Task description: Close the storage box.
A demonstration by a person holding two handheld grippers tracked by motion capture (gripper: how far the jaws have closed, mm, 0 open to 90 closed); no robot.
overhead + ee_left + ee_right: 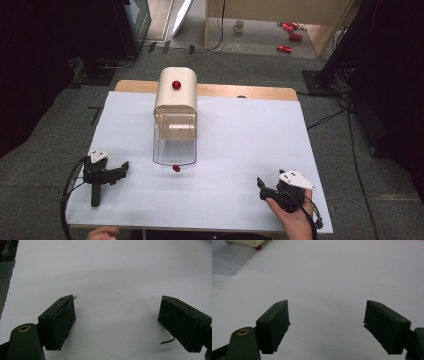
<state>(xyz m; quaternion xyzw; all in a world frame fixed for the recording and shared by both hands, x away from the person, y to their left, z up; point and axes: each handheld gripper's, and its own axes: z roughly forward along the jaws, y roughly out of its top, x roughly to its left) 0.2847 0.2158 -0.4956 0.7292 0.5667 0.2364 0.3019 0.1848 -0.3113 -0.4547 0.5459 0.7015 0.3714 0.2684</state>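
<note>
White table (240, 150) carries a cream box (175, 95) near its far edge, clear flap (174, 145) hanging open, knob (176, 168) at its lip. Left gripper (120, 170) lies released near the front-left corner; right gripper (262, 187), jaws apart and empty, seems about to approach the knob.

Appearing to be a lab or test room. Sitting on grey carpet (45, 170): a wooden table (225, 91) covered by a white sheet (240, 150). Standing around it: dark equipment stands (100, 55), with cables (330, 119) trailing across the floor. Lying by a wooden cabinet (280, 12) behind: red cans (290, 31) and a mug (239, 26).
</note>
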